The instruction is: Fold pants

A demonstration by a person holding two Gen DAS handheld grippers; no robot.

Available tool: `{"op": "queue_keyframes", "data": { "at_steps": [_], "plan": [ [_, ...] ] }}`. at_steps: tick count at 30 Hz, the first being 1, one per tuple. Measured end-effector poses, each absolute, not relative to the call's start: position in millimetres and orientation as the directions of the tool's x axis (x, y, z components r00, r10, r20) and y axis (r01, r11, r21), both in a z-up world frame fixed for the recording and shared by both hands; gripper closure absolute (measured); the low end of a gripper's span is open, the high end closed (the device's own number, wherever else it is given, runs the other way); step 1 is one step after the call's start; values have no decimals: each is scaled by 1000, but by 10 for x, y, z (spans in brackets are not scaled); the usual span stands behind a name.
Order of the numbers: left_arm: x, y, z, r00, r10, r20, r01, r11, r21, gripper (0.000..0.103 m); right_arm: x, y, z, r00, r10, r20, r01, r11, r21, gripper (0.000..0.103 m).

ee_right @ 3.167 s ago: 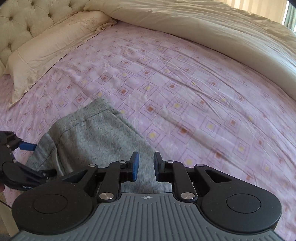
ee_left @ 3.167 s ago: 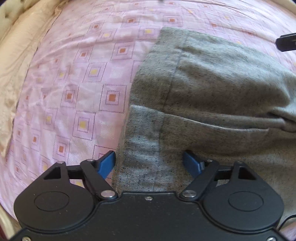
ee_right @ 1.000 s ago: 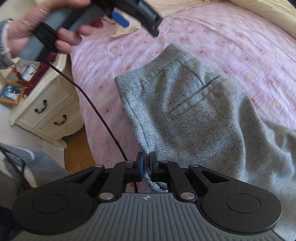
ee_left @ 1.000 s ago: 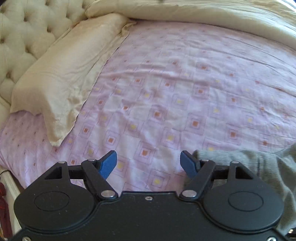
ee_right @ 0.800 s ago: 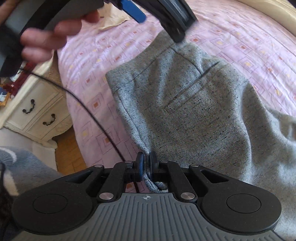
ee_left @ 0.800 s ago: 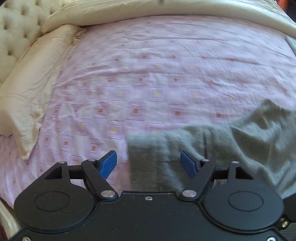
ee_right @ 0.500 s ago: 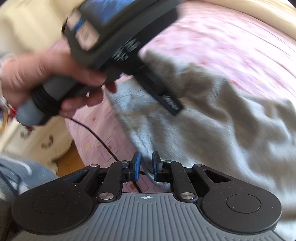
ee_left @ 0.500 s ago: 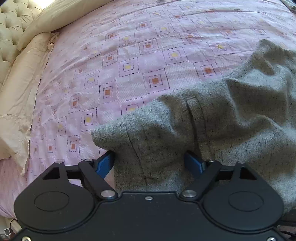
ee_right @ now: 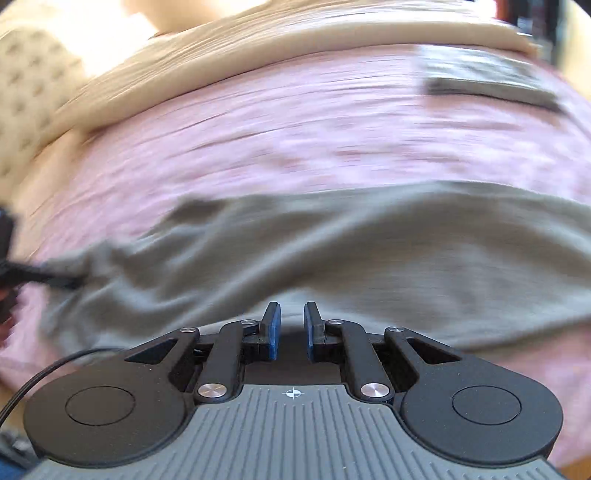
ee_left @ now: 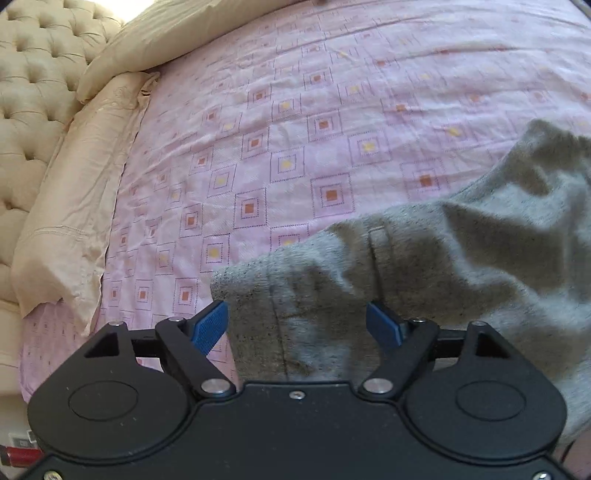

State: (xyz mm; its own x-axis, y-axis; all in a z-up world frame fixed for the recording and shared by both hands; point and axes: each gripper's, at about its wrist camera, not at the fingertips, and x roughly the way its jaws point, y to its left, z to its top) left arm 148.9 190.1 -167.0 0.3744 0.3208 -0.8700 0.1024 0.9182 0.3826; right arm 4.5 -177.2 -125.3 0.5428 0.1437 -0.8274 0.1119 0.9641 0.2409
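Note:
The grey pants [ee_left: 461, 266] lie crumpled on the pink patterned sheet [ee_left: 295, 122], with one corner pointing left. My left gripper [ee_left: 297, 326] hovers over that corner, jaws wide and closing. The cloth sits between its blue pads [ee_left: 210, 325], which do not press on it. The right wrist view is smeared by motion. There the pants [ee_right: 369, 251] spread across the middle, just beyond my right gripper [ee_right: 291, 330]. Its pads stand a narrow gap apart with nothing between them. A black finger of the left gripper [ee_right: 55, 280] reaches the cloth at the left edge.
A cream pillow [ee_left: 74, 206] lies along the left side below a tufted headboard [ee_left: 33, 92]. A cream duvet [ee_left: 192, 33] is bunched at the far end. A blurred grey striped item [ee_right: 487, 81] lies far right. A black cable [ee_right: 40, 373] trails near the bed edge.
My right gripper has let go of the pants edge and swung fast to face across the bed. My left gripper came from bare sheet to over the pants corner.

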Motion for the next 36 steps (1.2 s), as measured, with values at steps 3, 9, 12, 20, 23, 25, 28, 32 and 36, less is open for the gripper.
{"op": "queue_keyframes", "data": {
  "at_steps": [3,9,12,20,23,25,28,32,36],
  "plan": [
    [1395,1628,-1567,378,291,-879,96,932,350,20,-132,-2501,-1320,550,-26,-835,340,920,195,88],
    [1219,957,-1710,333,241,-911,159,938,306,20,-493,-3718,-1482,475,-293,-830,704,692,159,86],
    [1156,671,-1938,290,264,-920,209,921,329,19,-591,-4124,-1543,451,-350,-821,777,606,169,77],
    [1100,414,-2194,291,370,-882,275,851,447,16,-559,-4680,-1774,420,-295,-858,823,522,224,74],
    [1118,476,-2183,277,356,-892,238,874,423,16,-479,-4741,-1834,424,-260,-868,806,544,231,74],
    [1134,530,-2176,267,342,-901,212,891,401,15,-436,-4771,-1855,437,-224,-871,786,567,248,83],
    [1146,616,-2173,258,326,-909,184,907,378,10,-346,-4712,-1755,453,-260,-853,715,677,173,97],
    [1171,731,-2175,252,304,-919,182,917,354,3,-289,-4823,-1741,421,-314,-851,695,714,81,97],
    [1209,801,-2173,252,287,-924,203,918,340,1,-296,-4976,-1899,398,-256,-881,696,709,108,96]
  ]
}}
